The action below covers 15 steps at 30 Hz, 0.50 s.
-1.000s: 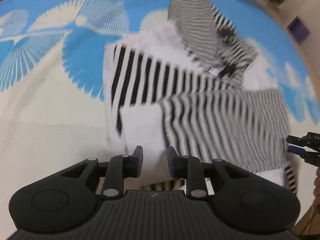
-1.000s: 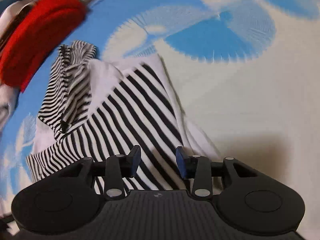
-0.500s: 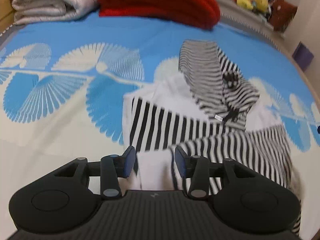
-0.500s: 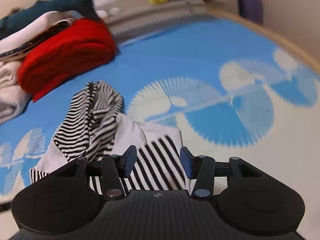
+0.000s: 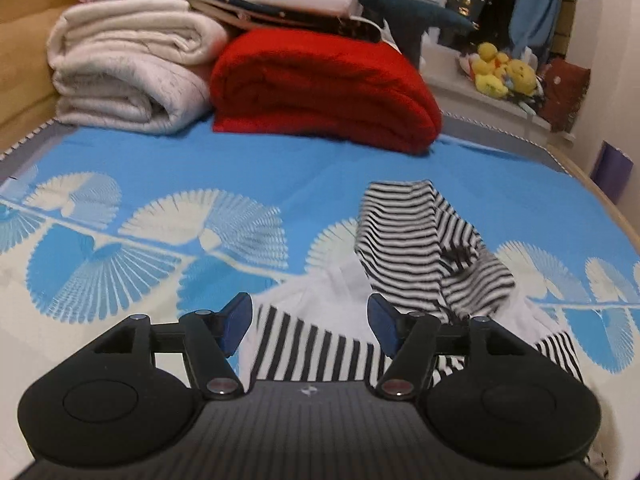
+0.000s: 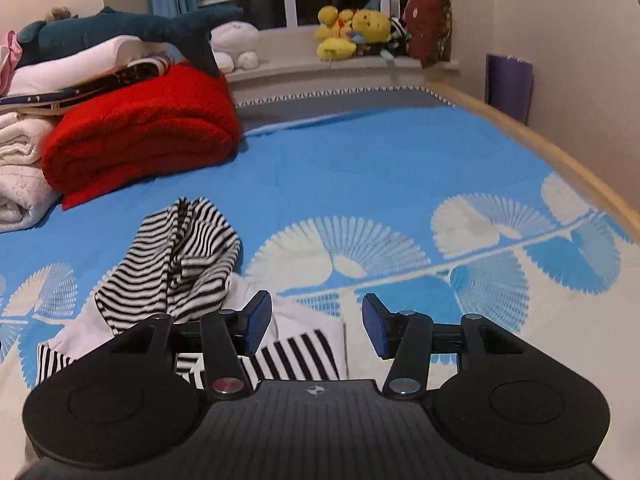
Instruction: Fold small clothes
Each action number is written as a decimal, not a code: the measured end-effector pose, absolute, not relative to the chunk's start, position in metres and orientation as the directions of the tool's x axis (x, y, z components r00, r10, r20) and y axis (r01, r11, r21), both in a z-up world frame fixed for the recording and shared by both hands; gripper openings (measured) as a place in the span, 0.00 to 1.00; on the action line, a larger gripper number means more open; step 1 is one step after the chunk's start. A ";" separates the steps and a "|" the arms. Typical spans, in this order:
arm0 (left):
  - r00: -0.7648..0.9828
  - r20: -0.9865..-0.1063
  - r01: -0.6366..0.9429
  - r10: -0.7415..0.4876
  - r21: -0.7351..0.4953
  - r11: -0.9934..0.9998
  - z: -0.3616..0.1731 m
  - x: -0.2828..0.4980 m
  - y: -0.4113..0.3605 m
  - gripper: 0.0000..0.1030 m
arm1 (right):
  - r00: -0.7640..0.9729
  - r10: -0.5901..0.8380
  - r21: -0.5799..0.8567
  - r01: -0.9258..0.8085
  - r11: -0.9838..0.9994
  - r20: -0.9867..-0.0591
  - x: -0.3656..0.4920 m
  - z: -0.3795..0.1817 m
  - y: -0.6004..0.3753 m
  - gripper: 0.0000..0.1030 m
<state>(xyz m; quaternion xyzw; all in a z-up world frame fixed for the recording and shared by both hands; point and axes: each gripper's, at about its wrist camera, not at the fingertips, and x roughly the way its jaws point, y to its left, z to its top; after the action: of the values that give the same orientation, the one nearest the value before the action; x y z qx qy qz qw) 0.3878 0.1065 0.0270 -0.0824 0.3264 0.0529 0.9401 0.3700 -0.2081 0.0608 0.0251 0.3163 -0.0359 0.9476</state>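
Observation:
A small black-and-white striped hooded garment (image 5: 404, 248) lies partly folded on the blue patterned bedspread (image 5: 248, 168), its hood crumpled at the far end. My left gripper (image 5: 310, 322) hangs above the garment's near edge; its jaws are opening and hold nothing. In the right wrist view the same garment (image 6: 180, 264) lies to the lower left. My right gripper (image 6: 316, 328) is open and empty above the garment's white right edge and the bedspread (image 6: 380, 168).
A folded red blanket (image 5: 320, 88) and cream quilt (image 5: 128, 76) with stacked bedding sit at the bed's far end. A plush shark (image 6: 120, 28) lies on top. Yellow plush toys (image 6: 352, 30) line the windowsill. The wooden bed rim (image 6: 560, 160) runs along the right.
Both grippers rose off the garment and tilted up, so the far bedding and window came into view. Both sets of jaws spread wider, the left most; the garment stayed on the bed.

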 end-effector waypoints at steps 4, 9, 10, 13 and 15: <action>0.799 -0.601 -0.138 0.030 -0.133 0.981 0.033 0.393 0.106 0.67 | 0.812 -0.011 0.028 0.033 0.999 -0.584 0.370 0.068 -0.209 0.51; 0.827 -0.560 -0.086 0.043 -0.051 0.995 0.044 0.393 0.103 0.60 | 0.823 -0.001 -0.020 -0.013 1.000 -0.568 0.370 0.076 -0.206 0.51; 0.827 -0.561 -0.080 0.043 -0.042 0.996 0.046 0.395 0.103 0.59 | 0.818 -0.003 -0.028 -0.016 0.999 -0.575 0.372 0.077 -0.206 0.51; 0.805 -0.592 -0.065 0.035 -0.029 0.997 0.053 0.418 0.103 0.39 | 0.787 -0.020 -0.057 -0.019 0.998 -0.617 0.382 0.073 -0.210 0.50; 0.797 -0.603 -0.063 0.036 -0.024 0.998 0.060 0.441 0.102 0.29 | 0.769 -0.037 -0.076 -0.014 0.997 -0.639 0.388 0.068 -0.213 0.50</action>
<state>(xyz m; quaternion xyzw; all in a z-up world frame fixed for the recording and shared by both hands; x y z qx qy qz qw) 0.4409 0.1021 0.0598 -0.0213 0.3175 0.0263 0.9477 0.3877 -0.2127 0.0679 -0.0380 0.3401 -0.0061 0.9396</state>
